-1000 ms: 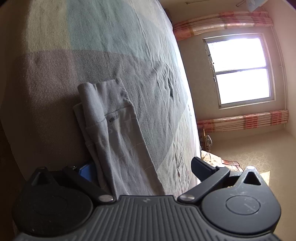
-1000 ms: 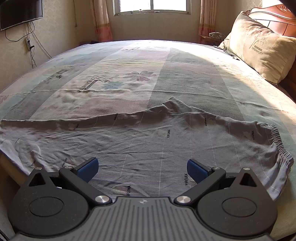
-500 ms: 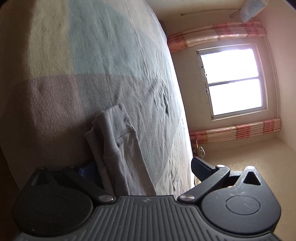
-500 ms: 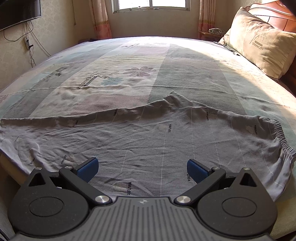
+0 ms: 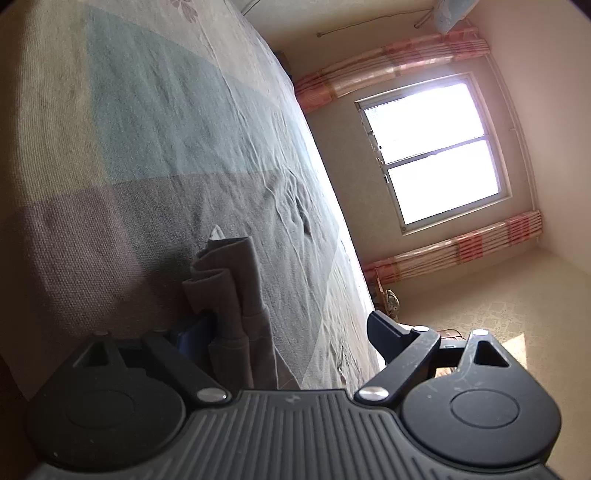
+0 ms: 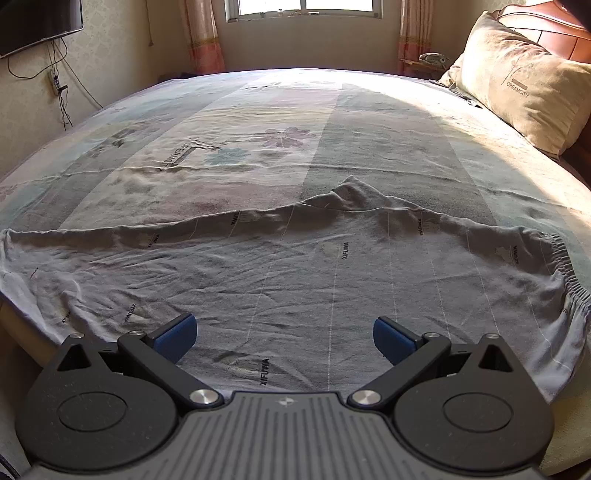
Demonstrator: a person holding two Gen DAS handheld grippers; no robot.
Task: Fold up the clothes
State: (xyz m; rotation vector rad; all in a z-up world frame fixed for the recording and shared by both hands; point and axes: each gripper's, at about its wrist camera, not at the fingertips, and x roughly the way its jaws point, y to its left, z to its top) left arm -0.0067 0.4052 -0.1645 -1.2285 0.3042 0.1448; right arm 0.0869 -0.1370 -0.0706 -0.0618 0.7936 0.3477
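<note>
Grey trousers (image 6: pixel 314 266) printed with small letters lie spread flat across the near edge of the bed, waistband (image 6: pixel 569 280) at the right. My right gripper (image 6: pixel 284 334) is open just above the middle of them, its blue pads apart with nothing between them. In the left wrist view the bunched end of a trouser leg (image 5: pixel 229 288) lies on the sheet between the fingers of my left gripper (image 5: pixel 288 332), close against the left blue pad (image 5: pixel 192 334). That gripper stands wide open and tilted on its side.
The bed (image 6: pixel 369 122) has a patterned sheet. A beige pillow (image 6: pixel 524 85) leans on a wooden headboard (image 6: pixel 554 40) at the right. A television (image 6: pixel 37 22) and cables hang on the left wall. A bright window (image 5: pixel 436 151) with pink curtains is beyond.
In the left wrist view, less of the trouser leg shows; its end has bunched up and come nearer the fingers. The right gripper has crept slightly forward over the trousers.
</note>
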